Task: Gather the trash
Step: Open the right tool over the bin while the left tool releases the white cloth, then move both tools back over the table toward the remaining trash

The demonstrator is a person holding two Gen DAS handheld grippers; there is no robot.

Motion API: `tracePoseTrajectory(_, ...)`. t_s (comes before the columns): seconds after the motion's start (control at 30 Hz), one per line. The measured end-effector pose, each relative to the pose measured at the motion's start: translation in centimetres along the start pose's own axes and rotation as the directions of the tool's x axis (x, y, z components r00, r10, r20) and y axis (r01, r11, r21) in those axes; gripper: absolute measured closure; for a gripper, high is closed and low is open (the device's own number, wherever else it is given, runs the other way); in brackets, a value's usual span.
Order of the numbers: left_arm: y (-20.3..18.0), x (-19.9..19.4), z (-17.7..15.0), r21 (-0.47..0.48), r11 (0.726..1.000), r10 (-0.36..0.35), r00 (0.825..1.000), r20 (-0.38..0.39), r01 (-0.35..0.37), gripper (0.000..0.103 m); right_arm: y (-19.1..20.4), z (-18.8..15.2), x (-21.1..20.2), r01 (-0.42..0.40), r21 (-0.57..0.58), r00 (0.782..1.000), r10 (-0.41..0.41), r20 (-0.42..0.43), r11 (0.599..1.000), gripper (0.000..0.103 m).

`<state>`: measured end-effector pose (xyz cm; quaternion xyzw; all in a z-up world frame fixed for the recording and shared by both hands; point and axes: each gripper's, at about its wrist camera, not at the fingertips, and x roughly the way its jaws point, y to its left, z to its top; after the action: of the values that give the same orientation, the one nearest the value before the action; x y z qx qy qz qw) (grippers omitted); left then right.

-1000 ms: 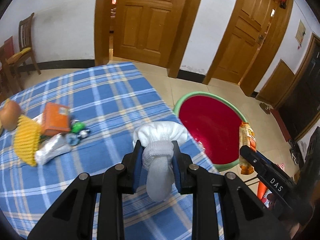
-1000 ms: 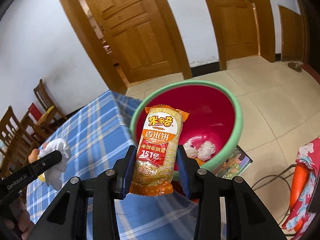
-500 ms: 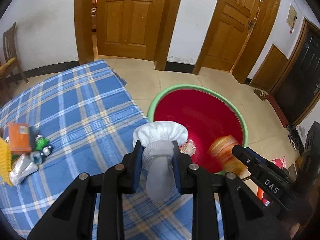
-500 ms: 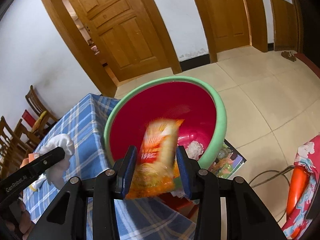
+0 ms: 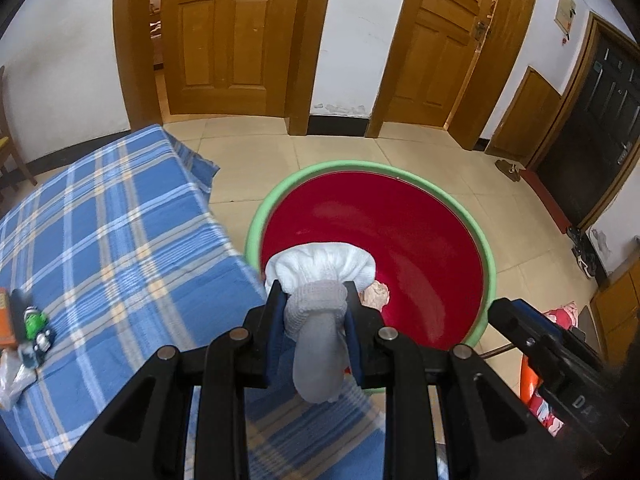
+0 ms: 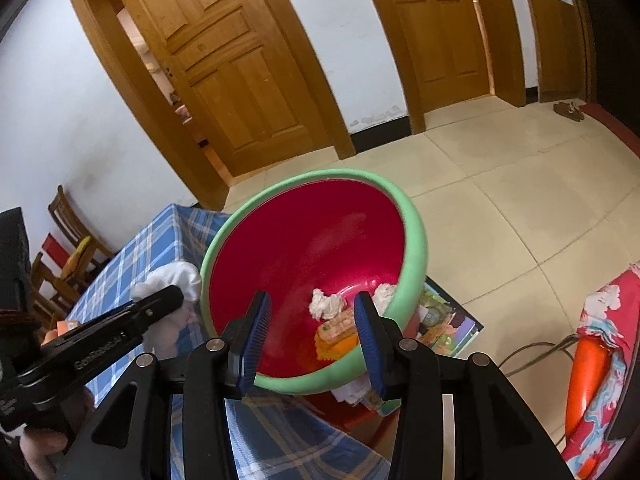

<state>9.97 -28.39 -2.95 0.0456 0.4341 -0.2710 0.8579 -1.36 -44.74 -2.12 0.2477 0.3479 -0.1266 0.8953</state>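
A red basin with a green rim stands beside the blue plaid table. My left gripper is shut on a rolled white and grey sock, held over the basin's near edge; the sock also shows in the right wrist view. My right gripper is open and empty above the basin. The orange snack packet lies inside the basin next to crumpled white tissues.
An orange box, a small green item and a clear wrapper lie at the table's left edge. Wooden doors line the far wall. A red patterned cloth and cable lie on the tiled floor at right.
My right gripper opened and the orange snack packet dropped into the basin. My left gripper carried the sock rightward from over the table to the basin's edge.
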Motion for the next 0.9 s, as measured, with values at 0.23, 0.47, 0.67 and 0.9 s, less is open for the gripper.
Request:
tracePoseTrajectory(0.23, -0.4, 1.1, 0.3, -0.001, 1.000, -0.010, 1.000, -0.005, 0.010, 0.059, -0.6, 0.3, -0.3, 0.012, 0.019, 1.000, -0.012, 0.011, 1.000, 0.057)
tracePoseTrajectory(0.47, 0.1, -0.1, 0.4, -0.019, 1.000, 0.002, 1.000, 0.018, -0.002, 0.049, -0.4, 0.4, -0.8, 0.007, 0.020, 1.000, -0.007, 0.021, 1.000, 0.052)
tracePoseTrajectory(0.67, 1.0, -2.5, 0.0, -0.048, 0.999, 0.009, 0.998, 0.062, -0.006, 0.049, 0.5, 0.3, -1.6, -0.001, 0.007, 0.999, 0.001, 0.036, 1.000, 0.045)
tracePoseTrajectory(0.9, 2.7, -5.5, -0.6, -0.077, 0.997, 0.033, 0.995, 0.097, -0.025, 0.049, 2.2, -0.3, -2.7, -0.030, -0.012, 0.999, 0.031, 0.038, 0.999, 0.036)
